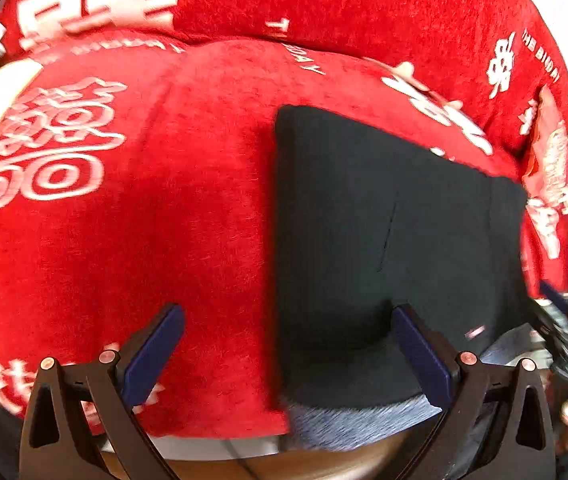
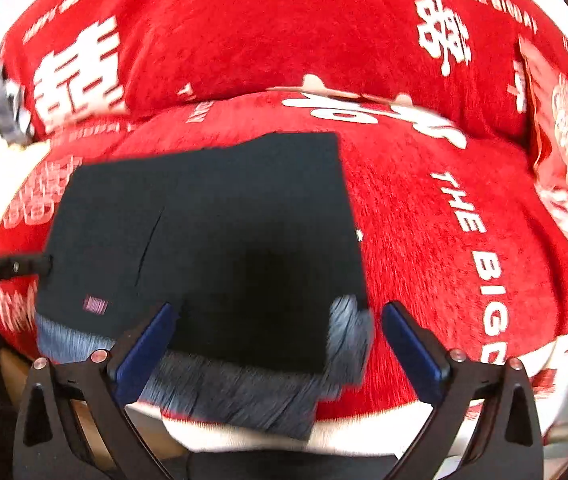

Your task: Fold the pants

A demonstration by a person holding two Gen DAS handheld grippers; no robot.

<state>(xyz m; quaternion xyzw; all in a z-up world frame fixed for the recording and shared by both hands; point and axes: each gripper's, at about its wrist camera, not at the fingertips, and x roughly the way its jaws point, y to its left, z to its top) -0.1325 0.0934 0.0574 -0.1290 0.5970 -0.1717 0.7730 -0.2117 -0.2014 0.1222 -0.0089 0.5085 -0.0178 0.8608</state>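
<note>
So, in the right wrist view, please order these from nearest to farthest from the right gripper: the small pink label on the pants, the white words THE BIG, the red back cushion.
From the right gripper:
1. Pink label, left, on the black pants.
2. THE BIG lettering, right, on the seat cover.
3. Back cushion, top, behind the seat.

Your pants (image 2: 212, 240) read flat black with a blue-grey streaked waistband (image 2: 220, 384) along the near edge and one small pink-striped tag (image 2: 95, 304). The blanket (image 1: 188, 216) under them is bright red plush, printed in white with large Chinese characters and "THE BIG DAY" lettering (image 2: 472, 248); a lighter pink-and-white patterned cushion (image 2: 564, 152) sits at the right edge. Both your tools look the same: left tool (image 1: 290, 354) and right tool (image 2: 278, 350) have black frames, navy blue finger pads (image 1: 152, 352), and copper-coloured pin heads (image 1: 467, 358).
</note>
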